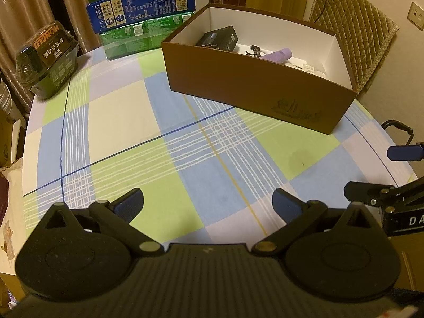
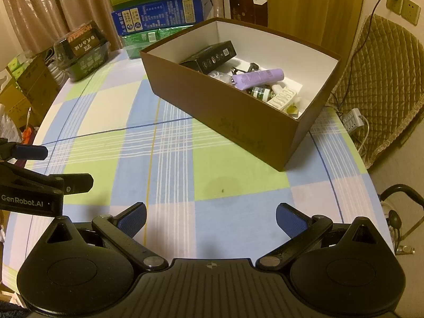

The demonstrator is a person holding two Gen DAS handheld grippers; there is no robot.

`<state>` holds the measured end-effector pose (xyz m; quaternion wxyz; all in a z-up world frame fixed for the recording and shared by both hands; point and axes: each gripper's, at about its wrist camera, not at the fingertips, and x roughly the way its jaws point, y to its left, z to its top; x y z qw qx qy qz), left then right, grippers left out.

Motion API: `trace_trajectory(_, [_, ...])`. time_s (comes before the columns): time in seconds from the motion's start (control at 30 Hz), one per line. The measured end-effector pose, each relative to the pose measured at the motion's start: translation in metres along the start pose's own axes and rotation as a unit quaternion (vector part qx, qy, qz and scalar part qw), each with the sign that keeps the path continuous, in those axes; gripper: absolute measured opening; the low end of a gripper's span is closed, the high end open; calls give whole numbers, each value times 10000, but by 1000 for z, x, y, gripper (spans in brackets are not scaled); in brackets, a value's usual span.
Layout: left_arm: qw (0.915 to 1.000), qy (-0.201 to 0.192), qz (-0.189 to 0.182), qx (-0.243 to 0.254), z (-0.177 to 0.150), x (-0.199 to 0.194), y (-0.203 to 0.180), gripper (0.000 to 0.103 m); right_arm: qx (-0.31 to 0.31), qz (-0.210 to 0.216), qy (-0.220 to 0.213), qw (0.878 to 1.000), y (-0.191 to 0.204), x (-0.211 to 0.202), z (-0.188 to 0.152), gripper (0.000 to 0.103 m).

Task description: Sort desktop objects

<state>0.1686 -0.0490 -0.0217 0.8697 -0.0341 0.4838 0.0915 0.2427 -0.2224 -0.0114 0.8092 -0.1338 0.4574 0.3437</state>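
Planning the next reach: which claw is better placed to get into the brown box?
Right, probably. The right claw looks down into the brown box; the left claw faces its long wall. Both are open and empty.

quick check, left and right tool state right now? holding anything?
Left tool: open, holding nothing, above the tablecloth.
Right tool: open, holding nothing, brown box ahead.

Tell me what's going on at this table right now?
Both the left gripper and the right gripper hang open and empty over the checked tablecloth. The brown box already holds a purple tube, a black carton and other small items. The cloth in front of it is bare.
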Motion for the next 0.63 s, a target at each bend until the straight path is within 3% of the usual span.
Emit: trace_trajectory(0.63, [9998, -172, -47, 119, 15, 2, -9, 102, 97, -30, 19, 9999, -8, 7, 6, 101])
